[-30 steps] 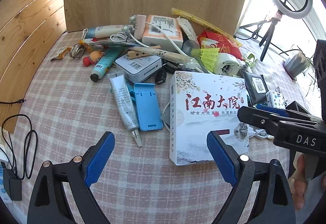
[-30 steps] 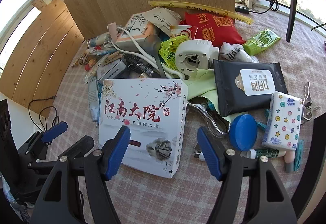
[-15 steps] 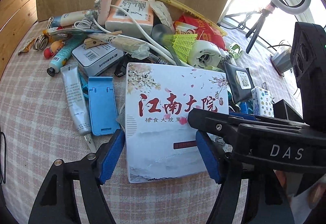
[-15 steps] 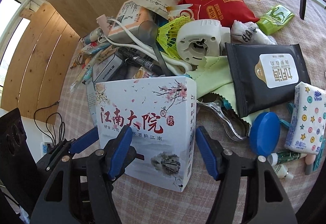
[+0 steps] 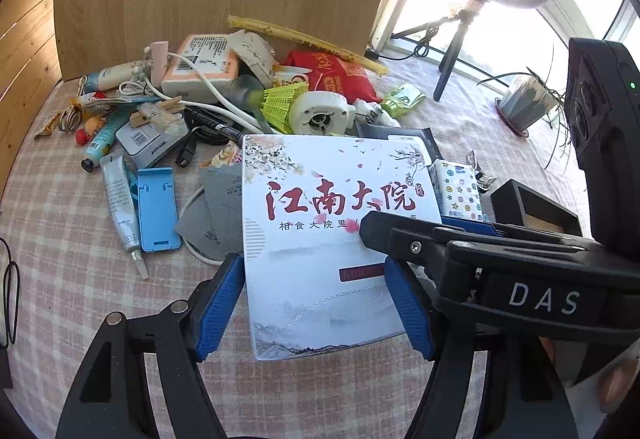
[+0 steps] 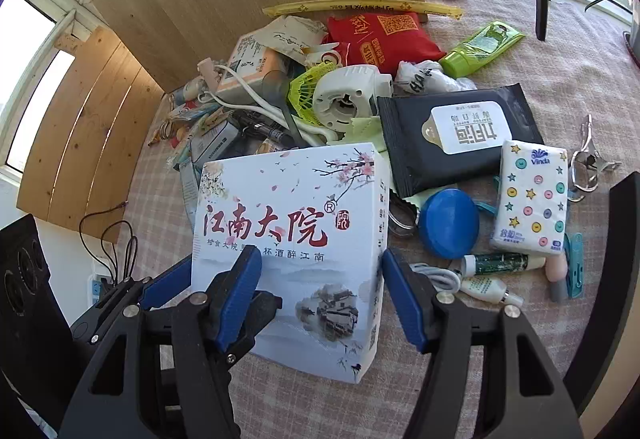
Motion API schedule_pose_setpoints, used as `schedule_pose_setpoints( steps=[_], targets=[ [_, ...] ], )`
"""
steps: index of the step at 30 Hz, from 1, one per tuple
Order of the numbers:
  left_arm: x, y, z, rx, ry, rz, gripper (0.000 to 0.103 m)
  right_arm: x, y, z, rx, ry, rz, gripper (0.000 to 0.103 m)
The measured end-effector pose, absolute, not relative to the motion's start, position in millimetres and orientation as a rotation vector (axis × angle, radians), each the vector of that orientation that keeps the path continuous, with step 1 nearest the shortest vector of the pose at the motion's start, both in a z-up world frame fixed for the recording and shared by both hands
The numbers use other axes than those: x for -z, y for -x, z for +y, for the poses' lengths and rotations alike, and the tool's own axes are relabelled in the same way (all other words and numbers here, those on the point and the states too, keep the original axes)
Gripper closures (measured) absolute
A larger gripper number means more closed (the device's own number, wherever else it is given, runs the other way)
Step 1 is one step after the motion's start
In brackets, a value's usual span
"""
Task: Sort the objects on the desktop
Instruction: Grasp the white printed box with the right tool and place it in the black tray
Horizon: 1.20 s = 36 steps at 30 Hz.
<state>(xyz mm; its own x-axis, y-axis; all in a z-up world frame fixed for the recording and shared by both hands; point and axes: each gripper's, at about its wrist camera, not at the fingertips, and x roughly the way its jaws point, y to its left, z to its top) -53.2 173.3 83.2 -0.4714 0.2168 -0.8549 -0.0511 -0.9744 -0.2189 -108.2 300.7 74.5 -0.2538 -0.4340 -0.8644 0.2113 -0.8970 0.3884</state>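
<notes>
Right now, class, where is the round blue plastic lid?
In the right wrist view, the round blue plastic lid lies right of the white printed box, below the black wipes pack and left of the dotted tissue packet.

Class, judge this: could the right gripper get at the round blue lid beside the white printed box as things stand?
Probably not: the right gripper is closed on the white printed box. The round blue lid itself lies uncovered.

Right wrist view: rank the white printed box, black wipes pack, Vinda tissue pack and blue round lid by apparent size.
1. white printed box, though nearest the camera
2. black wipes pack
3. Vinda tissue pack
4. blue round lid
</notes>
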Motion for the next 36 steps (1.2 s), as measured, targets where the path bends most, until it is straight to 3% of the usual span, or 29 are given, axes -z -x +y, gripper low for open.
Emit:
schedule_pose_setpoints(
  steps=[11, 24, 36],
  targets=[
    [-111, 28, 298, -2.409, 1.395, -0.085, 0.034, -108, 58, 426, 2.388, -1.57, -0.342, 0.041],
    [-118, -14, 455, -2.14, 1.269, 0.082, 0.034, -114, -18, 600, 2.666, -1.639, -0.56, 0.041],
    [-124, -30, 479, -2.097, 1.234, 0.173, 0.033, -116, -42, 633, 2.716, -1.663, -0.491, 0.035]
  ],
)
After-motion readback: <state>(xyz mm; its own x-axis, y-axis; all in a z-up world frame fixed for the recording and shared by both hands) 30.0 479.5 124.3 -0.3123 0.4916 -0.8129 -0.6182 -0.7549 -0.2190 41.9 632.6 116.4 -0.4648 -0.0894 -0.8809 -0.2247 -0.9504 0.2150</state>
